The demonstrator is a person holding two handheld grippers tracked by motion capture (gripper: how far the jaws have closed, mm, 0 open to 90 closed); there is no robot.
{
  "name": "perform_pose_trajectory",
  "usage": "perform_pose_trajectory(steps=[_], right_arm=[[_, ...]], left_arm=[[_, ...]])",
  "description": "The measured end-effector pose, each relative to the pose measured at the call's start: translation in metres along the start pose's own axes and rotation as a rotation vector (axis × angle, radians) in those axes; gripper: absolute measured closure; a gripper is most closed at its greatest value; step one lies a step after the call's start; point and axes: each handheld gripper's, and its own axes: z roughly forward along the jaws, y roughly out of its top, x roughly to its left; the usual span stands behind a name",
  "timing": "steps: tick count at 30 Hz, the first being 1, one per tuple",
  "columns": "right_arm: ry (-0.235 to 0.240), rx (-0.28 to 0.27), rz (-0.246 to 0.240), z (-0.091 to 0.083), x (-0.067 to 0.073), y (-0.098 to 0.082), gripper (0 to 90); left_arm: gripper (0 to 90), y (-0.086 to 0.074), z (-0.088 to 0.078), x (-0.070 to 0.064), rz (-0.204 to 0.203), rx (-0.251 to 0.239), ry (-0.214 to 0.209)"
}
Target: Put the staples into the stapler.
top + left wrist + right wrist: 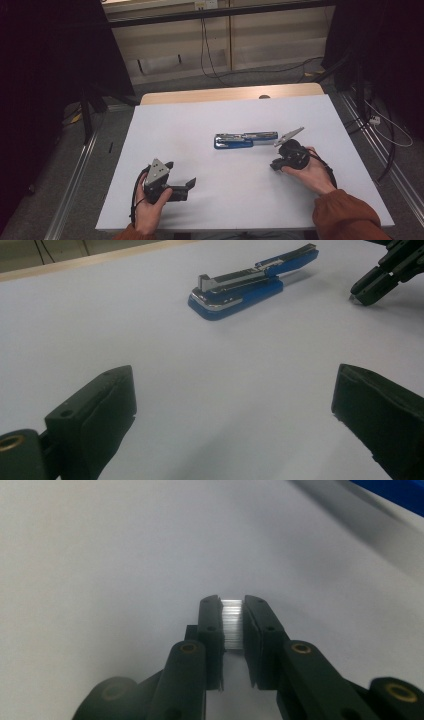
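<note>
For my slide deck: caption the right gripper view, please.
Right gripper jaws clamp a silvery strip of staples above the white table.

Both grippers are matte black: the left gripper (pixel 181 186) carries a grey three-cornered plate, and the right gripper (pixel 278 161) has brass-coloured pivot bushings. Black cables trail from each. The person wears rust-orange sleeves (pixel 345 215).

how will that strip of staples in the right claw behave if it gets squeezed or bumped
The strip of staples looks thin and shiny, so probably light and somewhat slippery between the right claw pads. As a row of glued staples, it is likely brittle and may snap if squeezed hard or bumped. The open blue stapler lies flat, so it is unlikely to tip when loaded.
</note>
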Motion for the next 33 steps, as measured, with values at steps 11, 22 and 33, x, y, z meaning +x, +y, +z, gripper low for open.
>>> perform_pose_trajectory(steps=[11,22,33], right_arm=[[0.003,-0.031,0.009,-0.002,-0.002,0.000,79.2],[0.001,-0.093,0.038,-0.010,-0.008,0.000,79.3],[0.005,-0.152,0.043,-0.012,-0.009,0.005,79.2]], left_arm=[[4.2,0.001,-0.003,-0.001,0.002,-0.021,0.003],[4.2,0.001,-0.003,0.000,-0.001,-0.025,0.004],[4.0,0.002,-0.006,0.003,-0.011,-0.047,0.033]])
